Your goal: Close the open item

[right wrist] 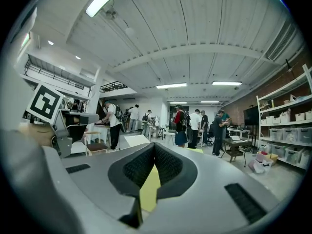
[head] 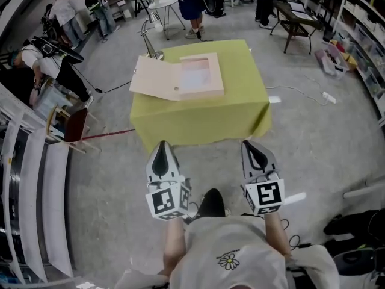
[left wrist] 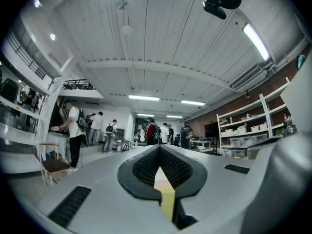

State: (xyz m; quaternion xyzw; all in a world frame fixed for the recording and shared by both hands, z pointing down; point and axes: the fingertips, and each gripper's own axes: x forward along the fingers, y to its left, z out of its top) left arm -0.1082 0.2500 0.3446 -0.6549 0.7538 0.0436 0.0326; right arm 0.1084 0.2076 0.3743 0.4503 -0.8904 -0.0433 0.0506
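A flat tan box (head: 201, 76) lies open on a table with a yellow-green cloth (head: 204, 116); its lid (head: 155, 78) is folded out to the left, overhanging the table edge. Both grippers hover short of the table's near side, well apart from the box. My left gripper (head: 161, 145) is shut with nothing in it, and my right gripper (head: 250, 143) is shut and empty too. In the left gripper view the jaws (left wrist: 159, 147) meet at the tips, with yellow cloth (left wrist: 167, 199) showing below them. In the right gripper view the gripper (right wrist: 154, 144) is also closed.
A desk lamp (head: 150, 41) stands at the table's far left corner. A red chair (head: 75, 125) and white panels (head: 36, 203) sit to the left. Several people stand at the back. A bench (head: 295, 20), shelves (head: 364, 35) and a floor cable (head: 301, 90) lie to the right.
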